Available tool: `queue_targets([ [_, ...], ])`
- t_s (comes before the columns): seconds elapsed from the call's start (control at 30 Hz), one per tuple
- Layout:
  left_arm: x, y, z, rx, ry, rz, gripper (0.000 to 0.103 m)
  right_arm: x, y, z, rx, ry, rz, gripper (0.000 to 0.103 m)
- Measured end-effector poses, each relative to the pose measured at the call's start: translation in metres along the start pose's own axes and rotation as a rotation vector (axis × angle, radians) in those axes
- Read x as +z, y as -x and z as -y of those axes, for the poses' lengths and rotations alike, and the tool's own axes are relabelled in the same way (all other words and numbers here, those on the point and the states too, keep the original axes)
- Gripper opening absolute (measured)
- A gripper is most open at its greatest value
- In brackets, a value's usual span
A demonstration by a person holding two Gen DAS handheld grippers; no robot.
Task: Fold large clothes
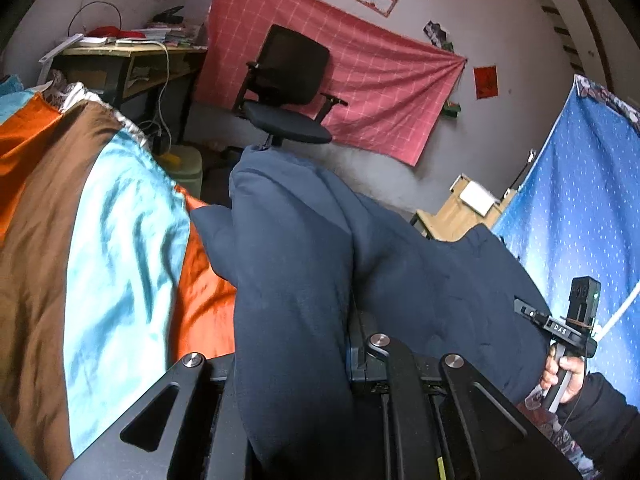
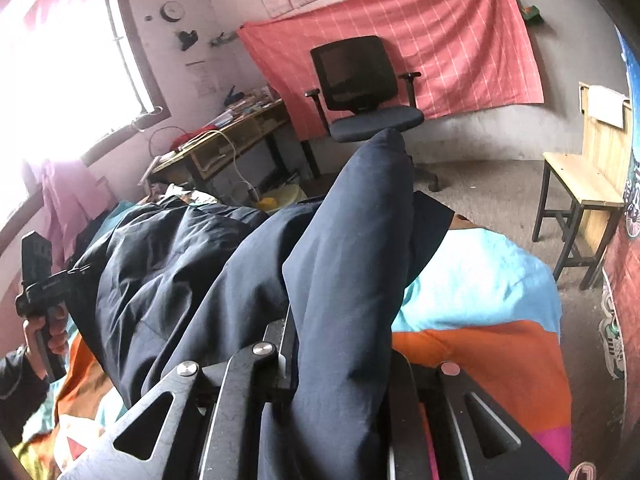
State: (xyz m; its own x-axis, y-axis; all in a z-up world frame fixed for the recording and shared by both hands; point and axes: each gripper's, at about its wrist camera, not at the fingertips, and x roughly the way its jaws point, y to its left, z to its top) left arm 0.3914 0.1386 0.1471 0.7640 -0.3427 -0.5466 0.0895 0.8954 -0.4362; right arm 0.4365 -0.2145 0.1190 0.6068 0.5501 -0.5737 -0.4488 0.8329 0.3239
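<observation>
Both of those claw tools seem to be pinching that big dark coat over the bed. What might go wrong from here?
Two risks, as guesses.

The left gripper and right gripper each pinch only a bunched fold of the dark navy padded coat; the smooth fabric could slip out.

The coat's far end points beyond the edge of the orange, brown and turquoise satin quilt, toward the black office chair, so it could slide to the floor.

Lived-in bedroom: bed with patchwork quilt (image 1: 120, 220), cluttered desk (image 2: 224, 140), office chair (image 2: 360, 88), pink wall cloth (image 1: 340, 80).
</observation>
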Motion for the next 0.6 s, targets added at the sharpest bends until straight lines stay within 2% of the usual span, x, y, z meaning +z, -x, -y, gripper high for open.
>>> queue_targets([
  [0.17, -0.041, -0.015, -0.01, 0.037, 0.027, -0.084, 0.011, -0.04, -0.013, 0.007, -0.034, -0.026, -0.053, 0.014],
  [0.27, -0.063, -0.03, -0.012, 0.081, 0.019, -0.132, 0.011, -0.066, -0.027, 0.018, -0.095, -0.053, -0.079, 0.015],
  [0.3, -0.069, -0.033, -0.012, 0.109, 0.01, -0.149, 0.013, -0.074, -0.031, 0.024, -0.12, -0.072, -0.085, 0.016],
  [0.37, -0.074, -0.035, -0.011, 0.154, -0.006, -0.161, 0.018, -0.084, -0.035, 0.035, -0.144, -0.115, -0.106, 0.024],
  [0.43, -0.081, -0.035, -0.009, 0.209, -0.017, -0.165, 0.03, -0.09, -0.039, 0.041, -0.174, -0.142, -0.129, 0.029],
  [0.5, -0.088, -0.038, -0.006, 0.262, -0.026, -0.171, 0.042, -0.093, -0.04, 0.044, -0.215, -0.15, -0.151, 0.046],
  [0.57, -0.097, -0.041, -0.004, 0.298, -0.029, -0.18, 0.05, -0.097, -0.039, 0.045, -0.254, -0.158, -0.162, 0.076],
  [0.6, -0.1, -0.041, -0.004, 0.31, -0.029, -0.177, 0.055, -0.097, -0.038, 0.045, -0.26, -0.164, -0.155, 0.08],
])
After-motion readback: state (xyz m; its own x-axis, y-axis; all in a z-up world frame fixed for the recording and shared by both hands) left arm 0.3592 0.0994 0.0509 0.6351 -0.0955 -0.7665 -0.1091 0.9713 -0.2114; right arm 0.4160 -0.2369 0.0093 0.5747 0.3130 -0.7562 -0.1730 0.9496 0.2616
